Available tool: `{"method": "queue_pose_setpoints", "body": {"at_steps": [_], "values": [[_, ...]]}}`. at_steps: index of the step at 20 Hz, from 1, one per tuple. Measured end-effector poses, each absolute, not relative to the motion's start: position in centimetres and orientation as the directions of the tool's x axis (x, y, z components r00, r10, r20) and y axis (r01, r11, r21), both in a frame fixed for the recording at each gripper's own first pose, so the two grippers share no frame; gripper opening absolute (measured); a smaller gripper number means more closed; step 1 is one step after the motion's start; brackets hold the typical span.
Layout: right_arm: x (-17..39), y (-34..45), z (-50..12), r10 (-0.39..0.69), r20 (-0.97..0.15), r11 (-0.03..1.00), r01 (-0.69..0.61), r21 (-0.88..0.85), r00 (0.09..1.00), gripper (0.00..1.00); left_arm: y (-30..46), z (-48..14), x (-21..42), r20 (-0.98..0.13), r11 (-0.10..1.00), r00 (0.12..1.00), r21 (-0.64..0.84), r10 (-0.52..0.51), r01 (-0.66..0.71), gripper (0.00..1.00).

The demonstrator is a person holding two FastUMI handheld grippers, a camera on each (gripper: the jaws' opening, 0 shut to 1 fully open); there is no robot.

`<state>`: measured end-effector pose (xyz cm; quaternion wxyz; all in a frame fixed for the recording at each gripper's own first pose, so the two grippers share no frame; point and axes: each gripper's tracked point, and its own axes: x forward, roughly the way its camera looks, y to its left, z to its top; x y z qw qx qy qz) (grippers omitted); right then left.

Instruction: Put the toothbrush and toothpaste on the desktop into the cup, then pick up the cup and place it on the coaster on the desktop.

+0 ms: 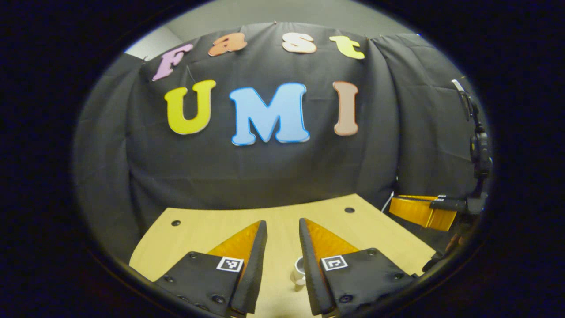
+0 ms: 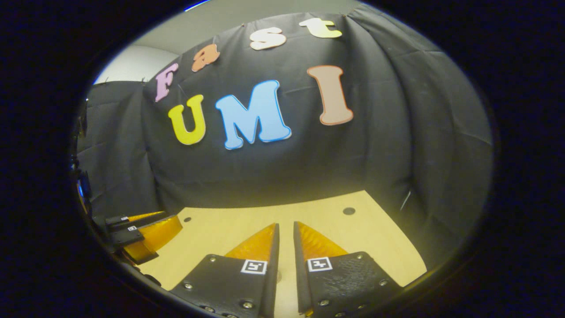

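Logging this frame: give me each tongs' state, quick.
Left tongs: open, holding nothing; a white thing shows between the fingers.
Right tongs: narrow gap, holding nothing.

My left gripper [image 1: 283,229] hid most of a small white object [image 1: 299,270] near the desktop's [image 1: 203,229] front edge; couldn't identify it. Right gripper [image 1: 423,210] was cut off past the desktop's right edge.

Cup [image 1: 299,270] on desktop [image 1: 282,216], between left tongs [image 1: 283,229]
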<state>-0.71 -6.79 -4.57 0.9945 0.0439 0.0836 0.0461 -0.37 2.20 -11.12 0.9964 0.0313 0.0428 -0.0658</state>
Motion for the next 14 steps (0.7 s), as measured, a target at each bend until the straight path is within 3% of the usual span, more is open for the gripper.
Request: {"method": "queue_pose_setpoints", "body": {"at_steps": [6, 7, 8, 14], "values": [[-1.9, -5.8, 2.1, 0.115, 0.012, 0.993, -0.115, -0.008, 0.993, 0.19, 4.6, -11.6, -2.5, 0.125, 0.999, 0.992, -0.031, -0.012, 0.016, 0.49], [-2.1, -5.5, 2.5, 0.12, 0.024, 0.993, -0.12, -0.011, 0.993, 0.22, 4.7, -11.4, -2.3, 0.145, 0.999, 0.989, -0.035, -0.003, 0.008, 0.48], [-2.3, -5.4, 2.8, 0.121, 0.028, 0.993, -0.121, -0.014, 0.992, 0.19, 4.9, -11.3, -2.1, 0.157, 0.999, 0.988, -0.032, 0.012, -0.007, 0.49], [-1.6, -4.3, 3.0, 0.154, 0.017, 0.988, -0.154, 0.003, 0.988, 0.18, 5.1, -10.8, -2.9, 0.168, 0.998, 0.984, -0.021, 0.055, -0.052, 0.48]]}}
